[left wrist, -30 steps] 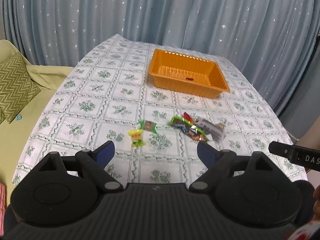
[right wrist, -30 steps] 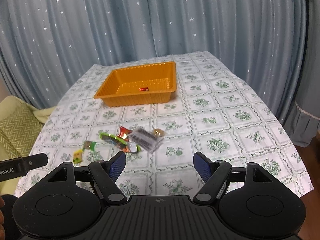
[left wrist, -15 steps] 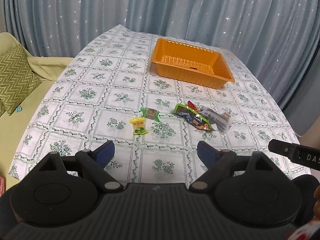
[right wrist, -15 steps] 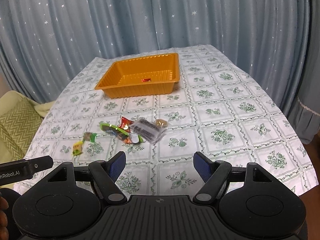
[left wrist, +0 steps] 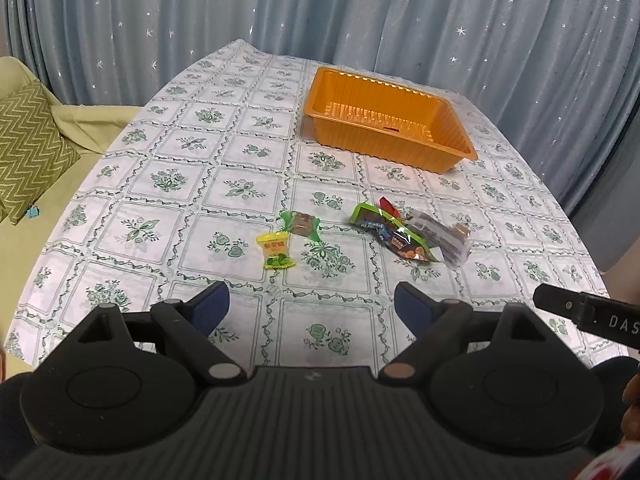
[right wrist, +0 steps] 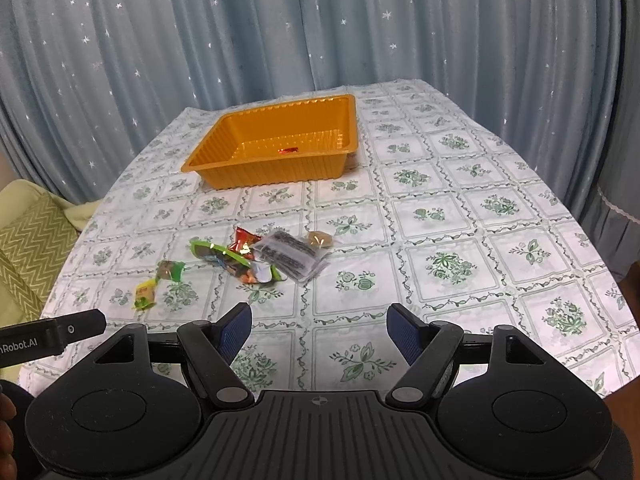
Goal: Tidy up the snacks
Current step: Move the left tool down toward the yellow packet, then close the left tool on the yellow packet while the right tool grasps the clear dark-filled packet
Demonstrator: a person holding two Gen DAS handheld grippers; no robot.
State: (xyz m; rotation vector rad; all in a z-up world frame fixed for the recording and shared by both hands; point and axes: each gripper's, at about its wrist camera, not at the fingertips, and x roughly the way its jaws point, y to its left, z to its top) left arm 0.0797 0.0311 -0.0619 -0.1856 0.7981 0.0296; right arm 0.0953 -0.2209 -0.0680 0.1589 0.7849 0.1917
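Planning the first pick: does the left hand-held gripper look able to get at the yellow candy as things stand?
Probably yes. The left hand-held gripper is open and empty, and the yellow candy lies apart from the other snacks just ahead, with only bare tablecloth between.

Even, soft indoor light; faint shadows are cast on the tabletop (left wrist: 256, 168). Edges are bent by fisheye; corners vignetted.

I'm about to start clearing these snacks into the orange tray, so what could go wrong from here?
1. The green packet, red wrapper and clear pack overlap; the tongs may grab two.
2. The flat clear pack could slip.
3. The yellow candy and brown candy lie close together; one may get nudged.
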